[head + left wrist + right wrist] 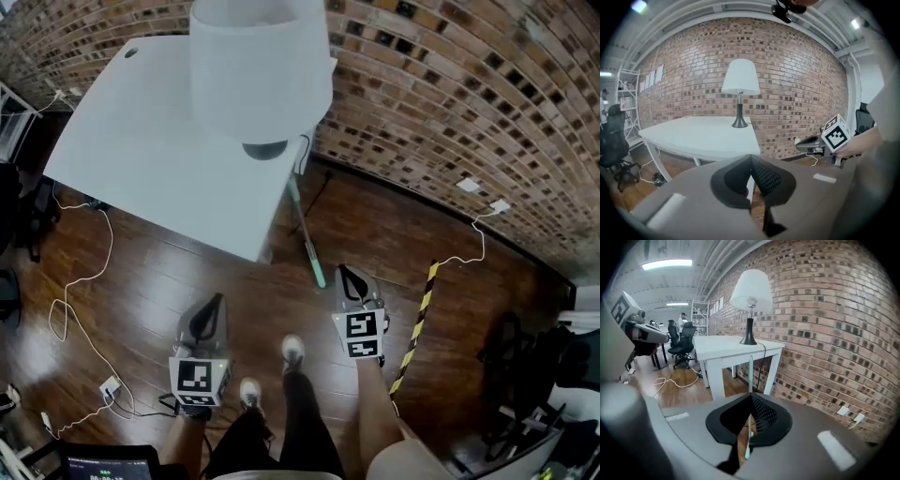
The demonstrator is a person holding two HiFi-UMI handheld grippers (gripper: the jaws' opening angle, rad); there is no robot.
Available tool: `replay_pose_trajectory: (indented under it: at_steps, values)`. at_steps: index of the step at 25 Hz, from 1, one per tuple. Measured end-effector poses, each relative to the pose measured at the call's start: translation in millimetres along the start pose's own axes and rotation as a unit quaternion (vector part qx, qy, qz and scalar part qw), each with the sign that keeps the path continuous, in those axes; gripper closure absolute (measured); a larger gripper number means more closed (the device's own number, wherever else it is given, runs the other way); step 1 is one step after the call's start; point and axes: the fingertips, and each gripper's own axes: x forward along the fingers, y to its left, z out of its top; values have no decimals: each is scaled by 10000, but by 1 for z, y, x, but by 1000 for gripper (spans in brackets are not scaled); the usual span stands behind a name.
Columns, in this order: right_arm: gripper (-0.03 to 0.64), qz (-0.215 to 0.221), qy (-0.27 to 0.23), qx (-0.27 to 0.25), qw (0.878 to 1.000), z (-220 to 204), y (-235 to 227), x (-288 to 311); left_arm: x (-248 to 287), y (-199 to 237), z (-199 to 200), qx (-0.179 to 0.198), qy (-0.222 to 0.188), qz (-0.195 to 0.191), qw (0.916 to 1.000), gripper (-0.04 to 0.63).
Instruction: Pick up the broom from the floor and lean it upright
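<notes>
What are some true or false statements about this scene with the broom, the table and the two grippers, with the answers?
1. The lamp stands on the white table. True.
2. The broom lies flat on the floor. False: it stands propped against the table's edge.
3. The right gripper clamps the broom. False: its jaws are shut on nothing, and the broom stands ahead of them.
4. A yellow-and-black striped strip lies on the wooden floor. True.
5. The left gripper is wide open. False: its jaws are together.
</notes>
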Motion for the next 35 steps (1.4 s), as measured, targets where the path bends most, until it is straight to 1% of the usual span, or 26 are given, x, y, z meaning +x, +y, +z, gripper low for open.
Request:
replay_pose_trajectory:
  at_steps: [3, 7, 9, 11, 16, 19, 22, 25, 28, 29, 32, 35]
  values:
    - [604, -82, -322, 325, 9989, 23, 6, -49, -25, 1, 11, 14, -116, 32, 9999, 595]
    - [604, -131, -779, 944, 9924, 51, 28, -115, -72, -13, 36, 78, -433, -352, 9984, 595]
    - [604, -176, -982, 1123, 9887, 64, 44, -148, -99, -17, 50, 132, -614, -499, 9968, 595]
    - [604, -187, -1217, 1197, 9851, 80, 62, -176, -124, -15, 65, 227, -839, -553, 9947, 595]
    - [604, -301, -1720, 1123, 9782, 119, 101, -244, -180, -6, 95, 382, -1283, -682, 9887, 595]
    - [604, -430, -1994, 1035, 9735, 139, 119, -282, -212, 2, 99, 413, -1412, -807, 9858, 595]
    - [604, -497, -2146, 841, 9718, 155, 130, -313, -235, 8, 103, 557, -1494, -826, 9837, 595]
    - [604, -569, -2229, 622, 9712, 166, 132, -345, -261, 5, 115, 640, -1719, -889, 9790, 595]
    - [604, -715, -2423, 522, 9661, 178, 129, -377, -292, 6, 141, 567, -2265, -932, 9679, 595]
    - [604, -747, -2501, 504, 9640, 182, 128, -387, -301, 7, 148, 530, -2370, -903, 9658, 595]
    - [604, -823, -2671, 567, 9585, 184, 123, -415, -317, 2, 161, 539, -2400, -740, 9665, 595]
    - [604, -938, -2826, 751, 9517, 178, 115, -435, -324, -14, 169, 636, -2555, -706, 9621, 595]
